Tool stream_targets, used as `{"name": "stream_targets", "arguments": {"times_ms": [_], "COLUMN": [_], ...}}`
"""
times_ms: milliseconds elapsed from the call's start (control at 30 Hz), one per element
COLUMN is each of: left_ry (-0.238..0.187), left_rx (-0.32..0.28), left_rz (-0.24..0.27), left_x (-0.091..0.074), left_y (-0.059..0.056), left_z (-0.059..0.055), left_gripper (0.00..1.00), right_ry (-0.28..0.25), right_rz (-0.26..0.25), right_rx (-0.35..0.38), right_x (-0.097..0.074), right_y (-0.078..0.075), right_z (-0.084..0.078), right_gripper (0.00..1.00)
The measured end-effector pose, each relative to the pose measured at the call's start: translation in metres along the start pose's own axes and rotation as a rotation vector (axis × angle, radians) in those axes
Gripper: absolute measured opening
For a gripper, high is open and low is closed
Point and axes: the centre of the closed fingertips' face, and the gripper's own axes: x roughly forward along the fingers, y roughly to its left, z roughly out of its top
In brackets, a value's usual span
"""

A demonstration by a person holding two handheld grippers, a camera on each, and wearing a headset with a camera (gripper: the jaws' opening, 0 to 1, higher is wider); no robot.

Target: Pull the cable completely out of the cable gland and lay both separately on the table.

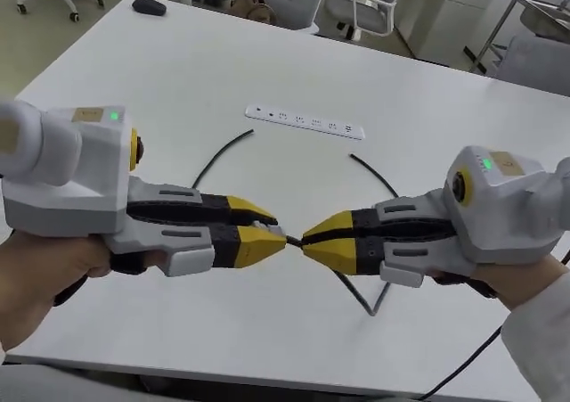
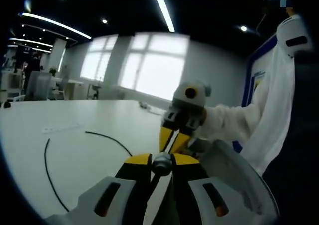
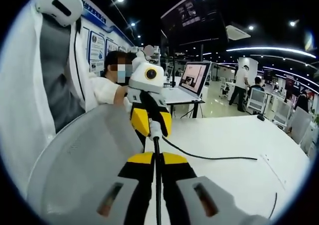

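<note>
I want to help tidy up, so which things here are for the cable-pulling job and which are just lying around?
For the job:
- black cable
- cable gland, pinched by the left gripper
- right gripper, pinching the cable
- table, to lay them on

Just lying about:
- power strip
- computer mouse
- office chairs

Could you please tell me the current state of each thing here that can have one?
left gripper: shut on the cable gland.
right gripper: shut on the cable, just beside the gland.
cable gland: held between the left gripper's jaws, with the cable running into it.
cable: not yet pulled out; loose lengths lie curved on the table.
power strip: lying flat on the table.
</note>
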Motion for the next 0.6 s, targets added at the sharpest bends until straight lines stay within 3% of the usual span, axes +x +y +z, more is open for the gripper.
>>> {"name": "stream_targets", "arguments": {"times_ms": [100, 300, 600], "left_ry": [-0.028, -0.051, -0.056], "left_rx": [-0.024, -0.032, -0.041], "left_rz": [0.009, 0.022, 0.018], "left_x": [-0.003, -0.005, -0.003], "left_y": [0.004, 0.008, 0.008], "left_z": [0.004, 0.009, 0.009], "left_gripper": [0.17, 0.17, 0.17], "right_ry": [0.046, 0.068, 0.133], "right_rz": [-0.02, -0.059, -0.103], "right_rx": [-0.003, 0.042, 0.075], "right_x": [-0.005, -0.016, -0.033], "right_y": [-0.005, -0.01, -0.013], "right_z": [-0.013, -0.035, -0.06], "right_gripper": [0.04, 0.03, 0.03]}}
